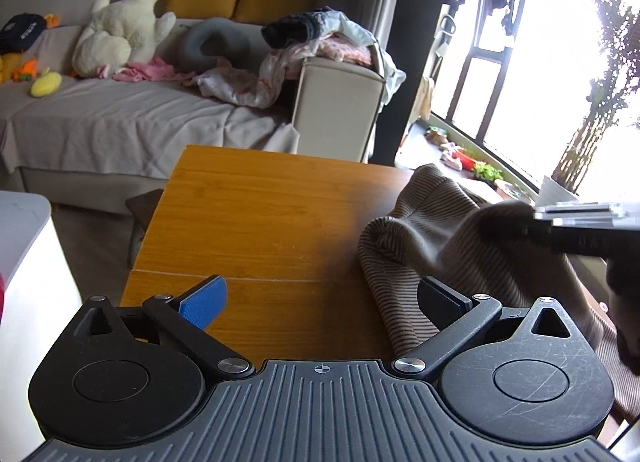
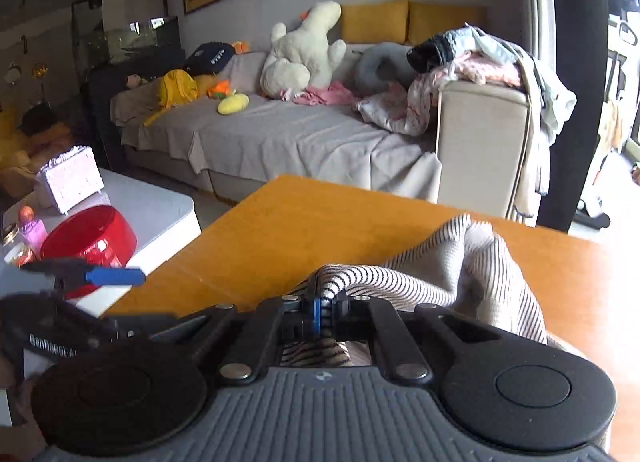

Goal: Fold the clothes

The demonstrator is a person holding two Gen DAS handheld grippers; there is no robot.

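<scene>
A striped brown-and-cream garment (image 1: pixel 452 246) lies bunched on the right part of the orange wooden table (image 1: pixel 256 218). My left gripper (image 1: pixel 320 302) is open and empty above the table's near edge; its right finger sits against the cloth's left fold. My right gripper (image 2: pixel 322 308) is shut on an edge of the striped garment (image 2: pixel 460 274) and holds it lifted above the table (image 2: pixel 304 222). The right gripper also shows at the right edge of the left wrist view (image 1: pixel 580 230), blurred, with cloth hanging from it. The left gripper's blue pad shows in the right wrist view (image 2: pixel 114 276).
A grey-covered sofa (image 2: pixel 288 134) with a white plush toy (image 2: pixel 304 50) and a heap of clothes (image 2: pixel 480 58) on its armrest stands behind the table. A white side table (image 2: pixel 160 206) at the left carries a red bowl (image 2: pixel 92 240). A window is at right.
</scene>
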